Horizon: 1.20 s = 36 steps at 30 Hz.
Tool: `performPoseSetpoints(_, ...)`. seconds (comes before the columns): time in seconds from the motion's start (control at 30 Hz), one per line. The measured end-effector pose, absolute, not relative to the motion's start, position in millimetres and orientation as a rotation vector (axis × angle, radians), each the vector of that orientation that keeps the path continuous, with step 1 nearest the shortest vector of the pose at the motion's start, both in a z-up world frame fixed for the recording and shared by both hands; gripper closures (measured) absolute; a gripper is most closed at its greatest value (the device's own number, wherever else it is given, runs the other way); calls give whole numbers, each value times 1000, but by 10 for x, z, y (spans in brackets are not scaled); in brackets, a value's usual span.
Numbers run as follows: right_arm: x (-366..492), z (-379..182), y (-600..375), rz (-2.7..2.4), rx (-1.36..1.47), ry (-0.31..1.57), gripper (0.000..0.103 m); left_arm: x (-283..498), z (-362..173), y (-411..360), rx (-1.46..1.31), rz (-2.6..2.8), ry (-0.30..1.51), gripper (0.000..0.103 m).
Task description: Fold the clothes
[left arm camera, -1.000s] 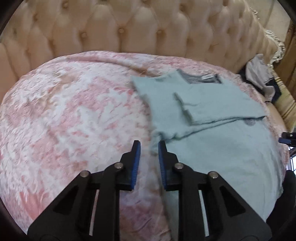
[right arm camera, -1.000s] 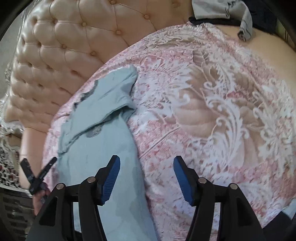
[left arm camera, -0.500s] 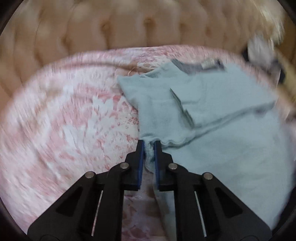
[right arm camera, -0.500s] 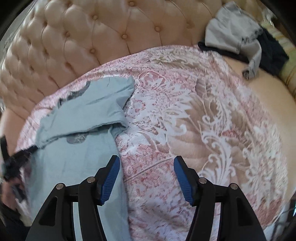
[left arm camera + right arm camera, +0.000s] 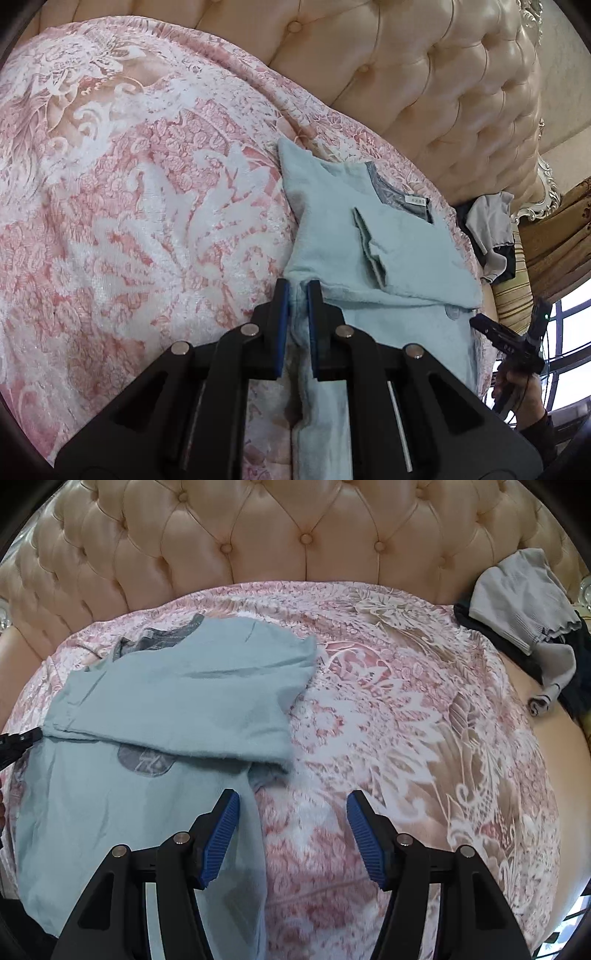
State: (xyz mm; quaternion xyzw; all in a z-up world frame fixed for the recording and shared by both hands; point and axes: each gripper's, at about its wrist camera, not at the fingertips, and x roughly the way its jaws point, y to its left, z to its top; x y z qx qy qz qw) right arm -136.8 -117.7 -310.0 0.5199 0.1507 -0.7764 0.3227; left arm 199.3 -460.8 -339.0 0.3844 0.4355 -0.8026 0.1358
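A pale blue T-shirt [image 5: 391,258] lies on the pink patterned bedspread [image 5: 129,221], its sleeves folded across the chest and its grey collar toward the headboard. My left gripper [image 5: 296,288] is shut on the shirt's left side edge, just below the folded sleeve, with cloth pinched between its blue pads. In the right wrist view the same T-shirt [image 5: 147,731] fills the left half. My right gripper [image 5: 291,805] is open above the shirt's right side edge, its left pad [image 5: 221,827] over the cloth and the other over the bedspread [image 5: 406,720].
A tufted cream headboard [image 5: 295,546] runs behind the bed. A heap of grey and dark clothes [image 5: 528,602] lies at the far right of the mattress. The other gripper and a hand [image 5: 517,354] show at the right edge of the left wrist view.
My left gripper has closed on the shirt's side edge and swung leftward. My right gripper, still open, has moved up along the shirt's right edge toward the folded sleeve.
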Motion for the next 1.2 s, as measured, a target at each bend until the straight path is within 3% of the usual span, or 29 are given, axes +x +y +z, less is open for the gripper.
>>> performPoseSetpoints(0.1,-1435,-3124,-1222,-2030,1387,357,42,1952,-3400,-4613,1117,-2323,1253,92)
performPoseSetpoints(0.23,-1525,-3156,-1281,-2019,1417,306,55,1942,-3405,-4623,1113,-2318,1263,92)
performPoseSetpoints(0.37,-1553,-3197,-1358,-2026,1426,326,58,1912,-3423,-4627,1108,-2312,1273,92)
performPoseSetpoints(0.4,-1535,-3183,-1379,-2030,1412,340,62,1909,-3427,-4627,1106,-2312,1275,92)
performPoseSetpoints(0.47,-1461,-3144,-1453,-2047,1358,422,87,1908,-3432,-4632,1101,-2308,1285,92)
performPoseSetpoints(0.53,-1326,-3099,-1572,-2077,1252,597,96,1907,-3437,-4636,1099,-2307,1292,92)
performPoseSetpoints(0.7,-1131,-3117,-1685,-2092,1134,830,97,1957,-3287,-4597,1071,-2332,1222,89)
performPoseSetpoints(0.8,-1139,-3142,-1680,-2095,1140,821,97,2067,-3024,-4580,927,-2411,1143,89)
performPoseSetpoints(0.87,-1151,-3155,-1667,-2097,1146,804,97,1954,-2941,-4511,871,-2519,1184,89)
performPoseSetpoints(1.07,-1208,-3167,-1588,-2098,1177,696,97,1269,-3283,-4227,1134,-2469,1174,89)
performPoseSetpoints(1.13,-1230,-3178,-1552,-2099,1182,658,97,1192,-3345,-4213,1170,-2430,1167,81)
performPoseSetpoints(1.2,-1243,-3186,-1523,-2098,1178,628,95,1147,-3388,-4208,1191,-2397,1160,65)
